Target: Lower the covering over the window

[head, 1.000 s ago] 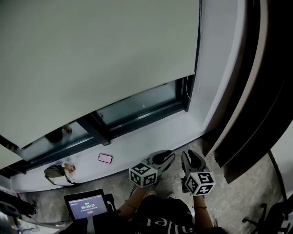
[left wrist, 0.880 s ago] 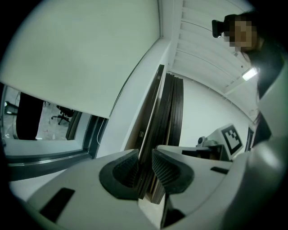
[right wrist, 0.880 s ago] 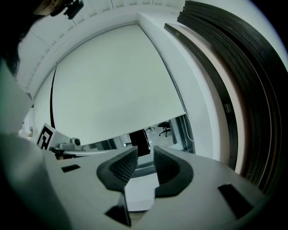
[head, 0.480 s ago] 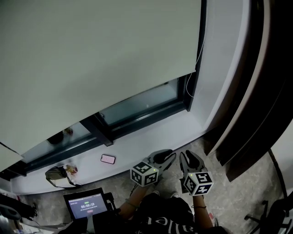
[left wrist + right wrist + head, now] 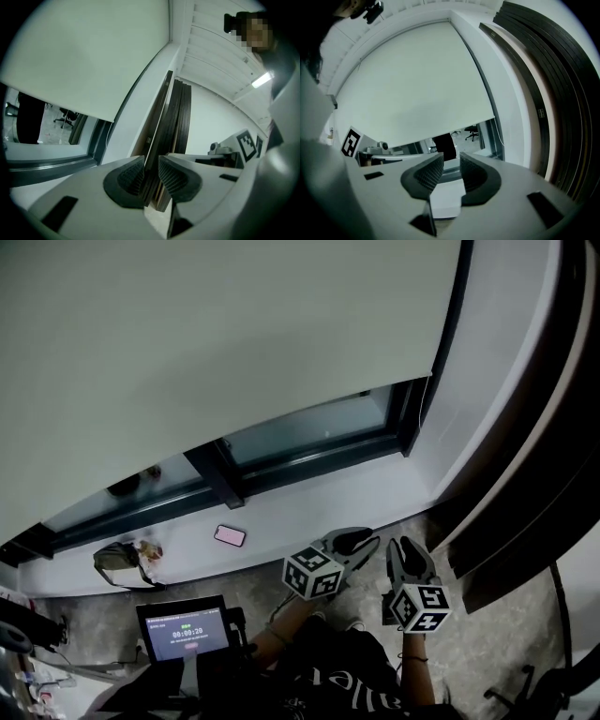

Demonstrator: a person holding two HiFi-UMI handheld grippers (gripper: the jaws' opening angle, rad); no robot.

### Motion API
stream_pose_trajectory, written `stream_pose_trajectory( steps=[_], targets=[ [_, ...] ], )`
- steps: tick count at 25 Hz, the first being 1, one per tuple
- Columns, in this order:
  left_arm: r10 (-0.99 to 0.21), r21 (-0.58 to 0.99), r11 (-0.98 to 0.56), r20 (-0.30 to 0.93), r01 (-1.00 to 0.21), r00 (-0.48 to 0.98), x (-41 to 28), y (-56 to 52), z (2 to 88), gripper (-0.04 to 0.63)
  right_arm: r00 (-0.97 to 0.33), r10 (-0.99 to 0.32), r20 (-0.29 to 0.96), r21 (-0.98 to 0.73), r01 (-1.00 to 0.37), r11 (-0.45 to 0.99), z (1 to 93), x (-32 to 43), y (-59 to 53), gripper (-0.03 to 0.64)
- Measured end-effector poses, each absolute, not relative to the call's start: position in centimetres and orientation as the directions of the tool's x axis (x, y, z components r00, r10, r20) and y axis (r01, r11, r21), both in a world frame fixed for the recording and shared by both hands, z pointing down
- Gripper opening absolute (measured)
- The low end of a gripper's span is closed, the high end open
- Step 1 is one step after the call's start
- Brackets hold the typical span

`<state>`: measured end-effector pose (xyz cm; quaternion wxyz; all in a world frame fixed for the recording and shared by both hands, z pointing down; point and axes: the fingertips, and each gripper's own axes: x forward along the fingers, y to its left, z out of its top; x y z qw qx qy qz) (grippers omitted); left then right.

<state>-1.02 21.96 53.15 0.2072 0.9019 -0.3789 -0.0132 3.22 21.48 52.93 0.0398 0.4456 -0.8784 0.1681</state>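
Grippers low, short of the window (image 5: 309, 432): left gripper (image 5: 361, 542) jaws apart, empty; right gripper (image 5: 410, 547) likewise, just narrowed slightly. Blind (image 5: 234, 334) covers the window save a bottom strip. Fits mid-lowering, or lowering stopped there.

The blind (image 5: 234, 334) is pale grey-green. The window frame (image 5: 225, 486) is dark grey, the sill (image 5: 328, 502) white, the phone (image 5: 230, 536) pink. The floor (image 5: 103, 620) is mottled grey-beige; the panels (image 5: 534, 456) are dark brown.
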Motion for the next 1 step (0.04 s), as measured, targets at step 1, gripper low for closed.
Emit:
stream_pose_trajectory(
  steps=[1],
  targets=[
    [-0.687, 0.384, -0.628, 0.135, -0.677, 0.714, -1.32, 21.96, 53.30, 0.086, -0.597, -0.771, 0.221, -0.260, -0.798, 0.544, 53.07, 2.98, 21.51, 0.110]
  ],
)
